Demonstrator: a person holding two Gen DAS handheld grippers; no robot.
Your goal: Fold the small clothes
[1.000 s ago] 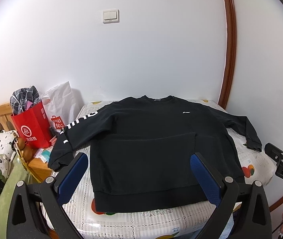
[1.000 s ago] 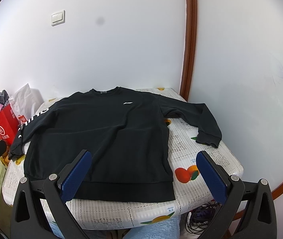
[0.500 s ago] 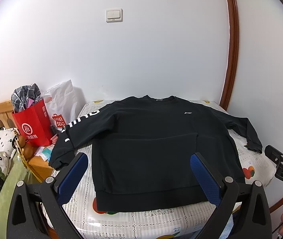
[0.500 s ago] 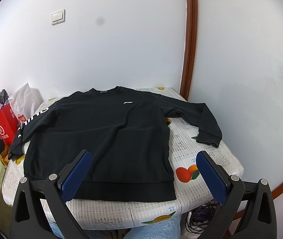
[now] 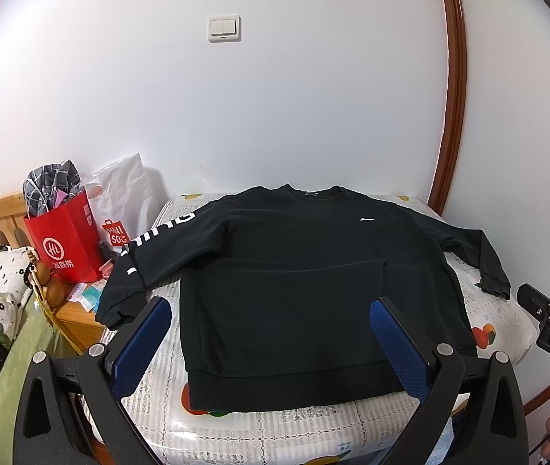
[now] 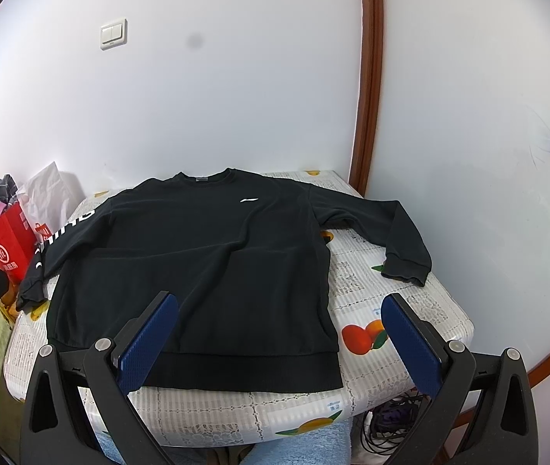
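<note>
The left gripper point(image 5: 267, 343) and right gripper point(image 6: 280, 335) were both wide open and empty, above the near hem of the black sweatshirt point(image 6: 197, 263). It lay flat on the table point(image 6: 402, 310). The left sleeve point(image 5: 139, 271) overhung the edge, so it might slip off.

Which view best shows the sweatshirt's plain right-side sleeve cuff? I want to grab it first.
The right wrist view: the cuff lies whole on the fruit-print tablecloth, near the open right gripper. In the left wrist view the cuff sits small near the frame's distorted edge.
</note>
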